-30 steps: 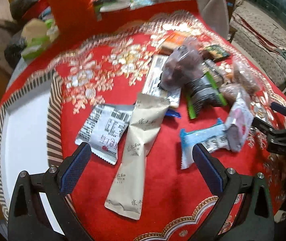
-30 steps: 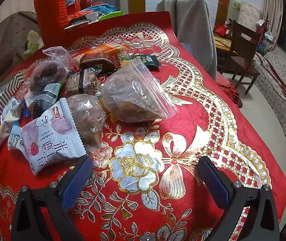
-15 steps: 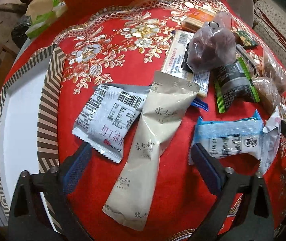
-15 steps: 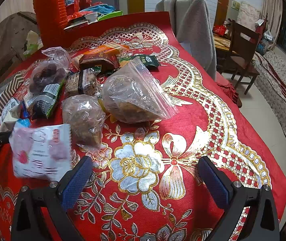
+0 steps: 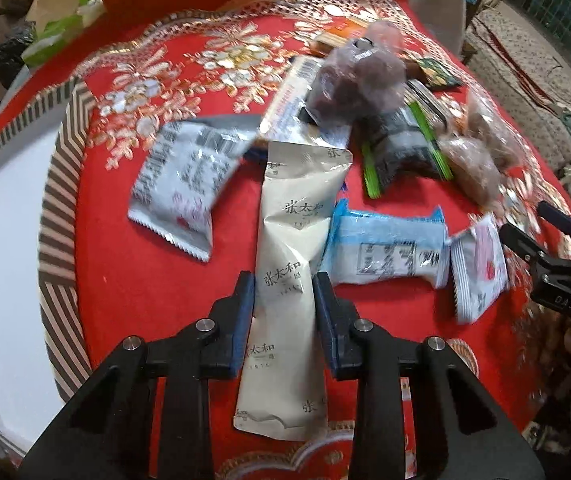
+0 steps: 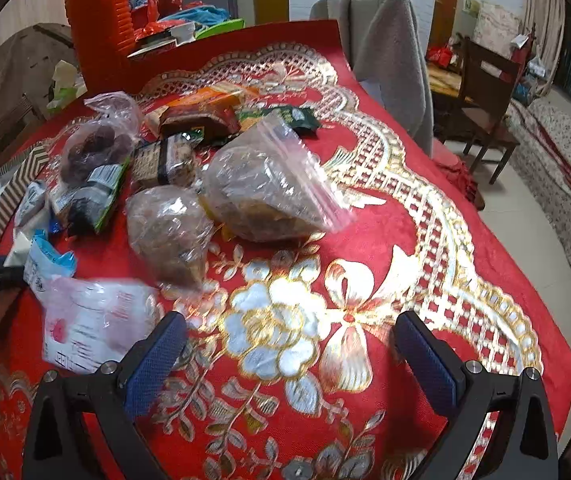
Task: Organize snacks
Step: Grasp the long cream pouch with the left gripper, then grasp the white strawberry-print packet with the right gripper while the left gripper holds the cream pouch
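Observation:
A long beige snack packet lies on the red tablecloth. My left gripper is shut on its middle, one pad on each side. Beside it lie a grey-white packet, a light blue packet and a pink-white strawberry packet, which also shows in the right wrist view. My right gripper is open and empty over the cloth's flower pattern, just right of that pink packet. It appears at the right edge of the left wrist view.
A striped-rim white tray sits at the left. Clear bags of snacks, a dark plum bag, a green-black packet and more packets crowd the middle. A red jug stands at the back; chairs stand beyond.
My left gripper moved in and closed on the beige packet. The pink strawberry packet slid down toward the front edge. My right gripper stayed open.

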`<state>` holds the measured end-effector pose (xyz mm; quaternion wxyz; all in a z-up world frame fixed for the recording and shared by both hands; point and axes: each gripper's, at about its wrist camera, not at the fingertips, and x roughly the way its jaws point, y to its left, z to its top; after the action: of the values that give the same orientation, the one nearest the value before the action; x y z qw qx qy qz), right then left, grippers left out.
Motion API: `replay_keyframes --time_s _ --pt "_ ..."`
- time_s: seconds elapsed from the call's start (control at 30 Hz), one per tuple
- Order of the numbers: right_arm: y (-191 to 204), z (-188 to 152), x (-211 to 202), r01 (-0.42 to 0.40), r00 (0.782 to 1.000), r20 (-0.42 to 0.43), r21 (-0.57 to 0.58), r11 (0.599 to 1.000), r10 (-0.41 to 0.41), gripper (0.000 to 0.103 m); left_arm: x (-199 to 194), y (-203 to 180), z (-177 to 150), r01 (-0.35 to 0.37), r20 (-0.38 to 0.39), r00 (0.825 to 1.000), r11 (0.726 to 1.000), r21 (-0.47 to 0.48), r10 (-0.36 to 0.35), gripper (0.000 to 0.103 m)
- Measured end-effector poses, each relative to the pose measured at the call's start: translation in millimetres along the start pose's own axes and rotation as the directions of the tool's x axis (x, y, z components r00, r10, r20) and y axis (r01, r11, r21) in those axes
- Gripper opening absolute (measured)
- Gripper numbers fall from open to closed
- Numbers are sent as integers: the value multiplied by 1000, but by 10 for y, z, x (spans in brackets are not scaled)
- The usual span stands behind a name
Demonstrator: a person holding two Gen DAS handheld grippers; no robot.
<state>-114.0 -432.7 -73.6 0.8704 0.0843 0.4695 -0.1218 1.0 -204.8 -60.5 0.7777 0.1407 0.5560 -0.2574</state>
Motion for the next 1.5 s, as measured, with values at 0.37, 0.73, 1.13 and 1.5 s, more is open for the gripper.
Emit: replay_keyframes --time_s 0.37,0.73,1.13,1.5 --pt "204 -87 -478 -217 976 6 162 963 219 90 -53 49 -109 18 6 1000 1000 4 -18 29" --pt "488 19 -467 -46 998 -26 71 996 48 90 -94 219 -197 13 15 1000 999 -31 -13 29" --pt "591 28 -650 -250 968 -5 102 963 252 90 -92 214 -176 22 19 1000 1000 -20 -21 29" --pt "1020 114 -211 -407 898 -142 88 909 416 68 -99 266 -201 57 37 998 998 -24 -56 29"
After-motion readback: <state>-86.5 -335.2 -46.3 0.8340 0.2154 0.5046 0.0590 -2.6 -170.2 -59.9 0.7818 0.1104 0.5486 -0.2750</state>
